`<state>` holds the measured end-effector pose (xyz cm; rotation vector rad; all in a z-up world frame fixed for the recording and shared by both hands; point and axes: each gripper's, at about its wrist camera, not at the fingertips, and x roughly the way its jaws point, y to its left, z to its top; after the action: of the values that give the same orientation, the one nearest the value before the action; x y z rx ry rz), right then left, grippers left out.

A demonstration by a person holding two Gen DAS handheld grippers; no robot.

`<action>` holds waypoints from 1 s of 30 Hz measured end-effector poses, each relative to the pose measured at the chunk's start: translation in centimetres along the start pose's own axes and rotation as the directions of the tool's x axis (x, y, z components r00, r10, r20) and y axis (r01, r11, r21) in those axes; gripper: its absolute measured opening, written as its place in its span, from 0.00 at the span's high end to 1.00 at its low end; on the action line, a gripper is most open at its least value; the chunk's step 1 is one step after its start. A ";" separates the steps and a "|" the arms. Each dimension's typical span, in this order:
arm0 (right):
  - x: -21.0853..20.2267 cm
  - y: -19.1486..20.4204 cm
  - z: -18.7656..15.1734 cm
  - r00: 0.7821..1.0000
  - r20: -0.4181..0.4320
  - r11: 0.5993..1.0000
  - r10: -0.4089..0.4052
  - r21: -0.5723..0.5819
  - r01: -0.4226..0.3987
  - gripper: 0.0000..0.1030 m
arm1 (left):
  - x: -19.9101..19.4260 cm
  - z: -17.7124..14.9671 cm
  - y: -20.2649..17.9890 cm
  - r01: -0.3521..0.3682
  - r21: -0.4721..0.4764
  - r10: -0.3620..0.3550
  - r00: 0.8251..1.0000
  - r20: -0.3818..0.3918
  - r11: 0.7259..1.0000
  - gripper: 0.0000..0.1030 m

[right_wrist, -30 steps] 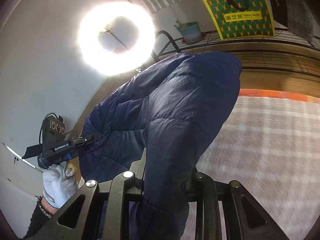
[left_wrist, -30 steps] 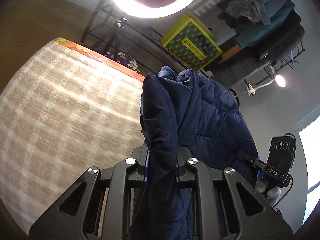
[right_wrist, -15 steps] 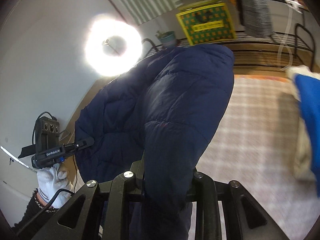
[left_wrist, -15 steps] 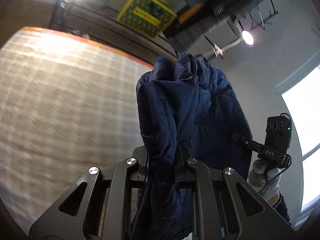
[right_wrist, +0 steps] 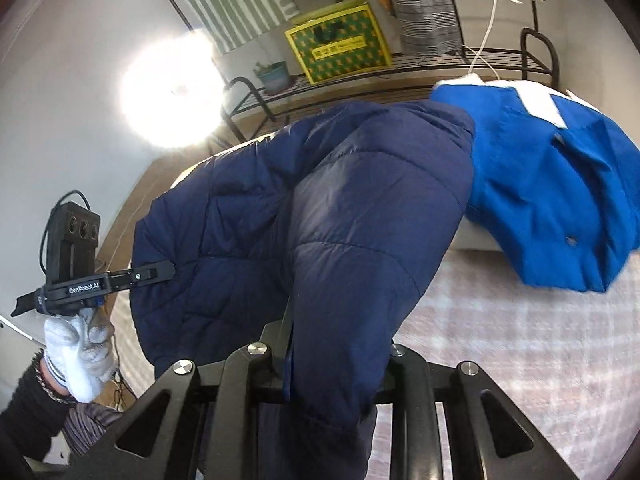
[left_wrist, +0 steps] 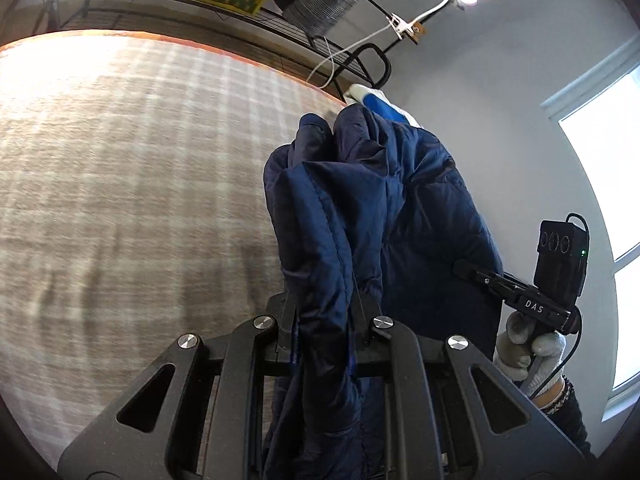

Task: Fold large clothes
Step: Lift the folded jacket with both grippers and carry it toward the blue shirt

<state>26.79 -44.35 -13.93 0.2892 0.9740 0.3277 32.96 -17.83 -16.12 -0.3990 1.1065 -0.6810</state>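
A dark navy quilted puffer jacket (left_wrist: 360,208) hangs in the air between both grippers, above the plaid-covered table (left_wrist: 120,168). My left gripper (left_wrist: 326,320) is shut on a bunched edge of it. My right gripper (right_wrist: 336,344) is shut on another thick fold of the jacket (right_wrist: 320,216). The fabric hides the fingertips of both. The right gripper also shows at the right of the left wrist view (left_wrist: 480,274), and the left gripper at the left of the right wrist view (right_wrist: 160,270), each clamped on the jacket's side.
A bright blue and white garment (right_wrist: 552,184) lies bunched on the table's far right; its edge shows in the left wrist view (left_wrist: 376,102). Behind the table stands a black wire rack (right_wrist: 400,68) with a yellow-green box (right_wrist: 340,50). A ring light (right_wrist: 172,92) glares.
Both grippers have swung to the right with the jacket. The ring light and box have slid left in both views, and the blue garment has come fully into the right wrist view.
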 end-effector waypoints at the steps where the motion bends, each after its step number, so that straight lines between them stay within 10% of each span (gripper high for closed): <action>1: -0.2 -0.4 -0.4 1.000 0.001 1.000 -0.005 -0.008 0.005 0.78 | 0.1 -0.1 -0.3 -0.008 0.006 0.008 1.000 0.005 1.000 0.86; 18: -10.3 -3.4 3.0 0.981 0.156 0.976 -0.113 -0.166 0.139 0.79 | 2.0 2.2 -10.7 0.052 0.144 -0.061 0.996 0.059 0.988 0.87; 30: -15.1 -10.3 14.2 0.916 0.290 0.923 -0.278 -0.182 0.338 0.79 | 12.4 15.0 -17.5 0.084 0.213 -0.113 0.985 0.127 0.973 0.87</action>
<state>32.35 -61.10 1.12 -0.0370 0.7000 0.1036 44.86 -39.61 -7.72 -0.3189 0.8785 -0.8358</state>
